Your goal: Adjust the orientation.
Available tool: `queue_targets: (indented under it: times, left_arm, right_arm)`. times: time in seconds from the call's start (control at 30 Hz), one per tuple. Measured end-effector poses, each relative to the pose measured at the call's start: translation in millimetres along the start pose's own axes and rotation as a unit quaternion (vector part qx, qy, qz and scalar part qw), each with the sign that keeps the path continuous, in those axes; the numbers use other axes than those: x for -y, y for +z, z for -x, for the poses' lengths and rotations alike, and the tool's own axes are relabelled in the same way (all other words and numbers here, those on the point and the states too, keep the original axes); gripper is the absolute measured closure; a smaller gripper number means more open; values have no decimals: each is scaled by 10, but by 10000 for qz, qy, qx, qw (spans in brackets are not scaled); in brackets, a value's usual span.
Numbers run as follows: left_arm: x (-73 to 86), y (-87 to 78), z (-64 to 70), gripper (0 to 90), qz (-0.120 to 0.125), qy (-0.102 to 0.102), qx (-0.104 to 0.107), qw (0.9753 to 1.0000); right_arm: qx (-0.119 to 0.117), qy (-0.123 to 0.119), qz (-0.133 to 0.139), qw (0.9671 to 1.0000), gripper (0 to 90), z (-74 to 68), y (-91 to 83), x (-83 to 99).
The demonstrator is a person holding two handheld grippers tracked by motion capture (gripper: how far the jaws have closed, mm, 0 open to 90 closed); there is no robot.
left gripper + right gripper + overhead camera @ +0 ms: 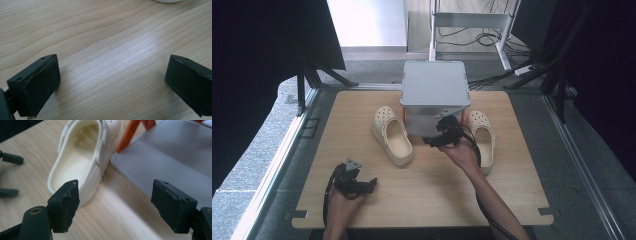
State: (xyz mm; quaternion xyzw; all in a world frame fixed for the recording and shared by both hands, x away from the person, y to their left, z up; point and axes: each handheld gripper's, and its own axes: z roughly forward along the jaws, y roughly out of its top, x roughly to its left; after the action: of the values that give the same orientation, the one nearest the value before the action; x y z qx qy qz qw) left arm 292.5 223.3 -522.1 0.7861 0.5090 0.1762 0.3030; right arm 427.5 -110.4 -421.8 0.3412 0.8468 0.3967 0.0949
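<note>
Two cream clogs lie on the wooden table (422,190): the left clog (393,135) and the right clog (483,131), one on each side of a grey rack (434,82) with orange legs. My right gripper (429,141) hovers open in front of the rack, between the clogs, its jaws turned toward the left clog. In the right gripper view that gripper (115,205) holds nothing; the left clog (82,157) lies just beyond its left jaw and the rack's lower shelf (170,155) to the right. My left gripper (372,183) (112,82) stands open over bare wood near the front left.
The rack's orange leg (128,133) stands close beside the clog's heel. The table sits between dark curtains, with grey floor around it and a white frame (472,22) with cables behind. A cable trails from each gripper along the forearm.
</note>
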Motion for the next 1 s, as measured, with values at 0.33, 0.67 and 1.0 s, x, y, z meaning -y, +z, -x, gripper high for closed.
queue_targets:
  times: [0.33, 0.67, 1.0]
  left_arm:
    - [1, 1, 1, 0, 4, 13, 13, 10000]
    - [1, 1, 0, 0, 5, 19, 7, 10000]
    - [1, 2, 2, 0, 10, 18, 15, 10000]
  right_arm:
    - [-48, -92, -74, 9999, 291, -82, 402, -252]
    - [-227, -94, -334, 9991, 349, -187, 852, -416]
    - [238, -195, -412, 9987, 508, -282, 1193, -514]
